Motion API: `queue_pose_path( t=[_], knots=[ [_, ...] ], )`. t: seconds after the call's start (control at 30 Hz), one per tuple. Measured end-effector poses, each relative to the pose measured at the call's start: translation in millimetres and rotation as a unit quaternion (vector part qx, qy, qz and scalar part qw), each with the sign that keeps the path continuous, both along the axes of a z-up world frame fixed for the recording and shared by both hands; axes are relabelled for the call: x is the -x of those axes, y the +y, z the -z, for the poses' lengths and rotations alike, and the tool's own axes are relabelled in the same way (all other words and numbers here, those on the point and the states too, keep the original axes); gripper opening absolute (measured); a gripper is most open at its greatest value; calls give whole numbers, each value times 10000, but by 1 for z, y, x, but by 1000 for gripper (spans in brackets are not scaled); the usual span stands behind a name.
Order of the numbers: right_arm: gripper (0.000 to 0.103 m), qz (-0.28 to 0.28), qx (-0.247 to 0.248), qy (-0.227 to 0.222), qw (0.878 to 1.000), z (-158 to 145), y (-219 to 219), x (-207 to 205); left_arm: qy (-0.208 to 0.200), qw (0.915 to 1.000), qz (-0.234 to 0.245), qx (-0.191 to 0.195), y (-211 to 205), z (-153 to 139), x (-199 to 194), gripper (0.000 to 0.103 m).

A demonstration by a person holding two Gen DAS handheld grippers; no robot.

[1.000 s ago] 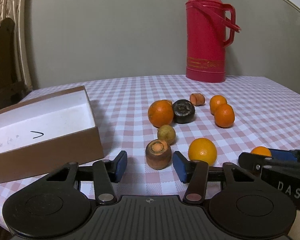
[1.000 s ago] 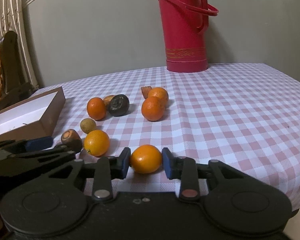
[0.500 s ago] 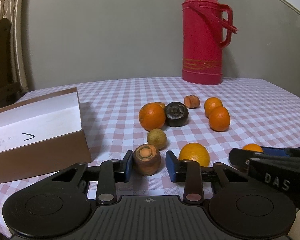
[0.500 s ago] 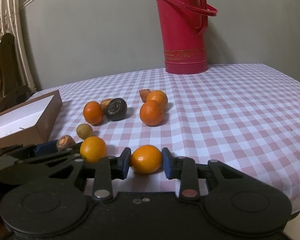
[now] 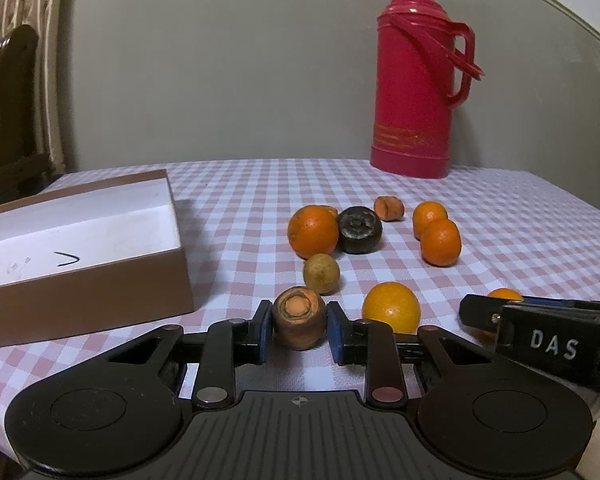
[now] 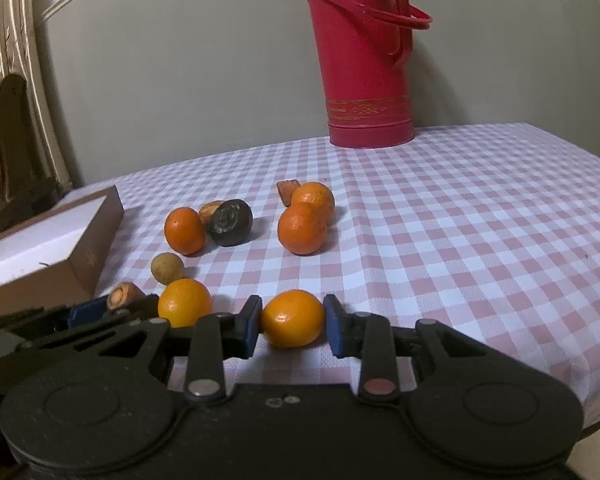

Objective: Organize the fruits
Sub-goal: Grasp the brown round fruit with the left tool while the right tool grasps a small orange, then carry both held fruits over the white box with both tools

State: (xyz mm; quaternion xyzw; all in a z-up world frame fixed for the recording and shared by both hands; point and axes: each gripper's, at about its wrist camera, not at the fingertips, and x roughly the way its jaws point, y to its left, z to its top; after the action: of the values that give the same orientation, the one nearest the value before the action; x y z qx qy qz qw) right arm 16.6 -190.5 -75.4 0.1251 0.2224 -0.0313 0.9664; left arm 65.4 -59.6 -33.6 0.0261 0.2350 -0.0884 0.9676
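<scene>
At lower centre of each wrist view, our left gripper (image 5: 299, 326) pinches a stubby brown-orange carrot end (image 5: 299, 322) and our right gripper (image 6: 292, 325) pinches a smooth round orange (image 6: 292, 323); both could roll free if lifted fast

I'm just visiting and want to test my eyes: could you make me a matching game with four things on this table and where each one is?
Things:
1. carrot stump
2. flask
3. box
4. black fruit

Places:
A. far end of the table
B. left, open, nothing inside
C. between the left jaws
D. beside an orange

Pairs: 1-C, 2-A, 3-B, 4-D
</scene>
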Motion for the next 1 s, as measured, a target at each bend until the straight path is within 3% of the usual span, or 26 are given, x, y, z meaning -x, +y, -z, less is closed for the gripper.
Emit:
queue_pose_path(
  t=[0.3, 0.63, 1.0],
  knots=[
    [25, -360, -110, -395, 9985, -15, 7, 16, -219, 9997, -91, 58, 29, -17, 20, 29],
    [25, -1322, -289, -676, 9885, -27, 50, 13, -384, 9969, -667, 178, 91, -30, 35, 29],
    [25, -2108, -276, -966, 9724, -41, 100, -8, -682, 9798, -1854, 309, 172, -38, 38, 29]
  ],
)
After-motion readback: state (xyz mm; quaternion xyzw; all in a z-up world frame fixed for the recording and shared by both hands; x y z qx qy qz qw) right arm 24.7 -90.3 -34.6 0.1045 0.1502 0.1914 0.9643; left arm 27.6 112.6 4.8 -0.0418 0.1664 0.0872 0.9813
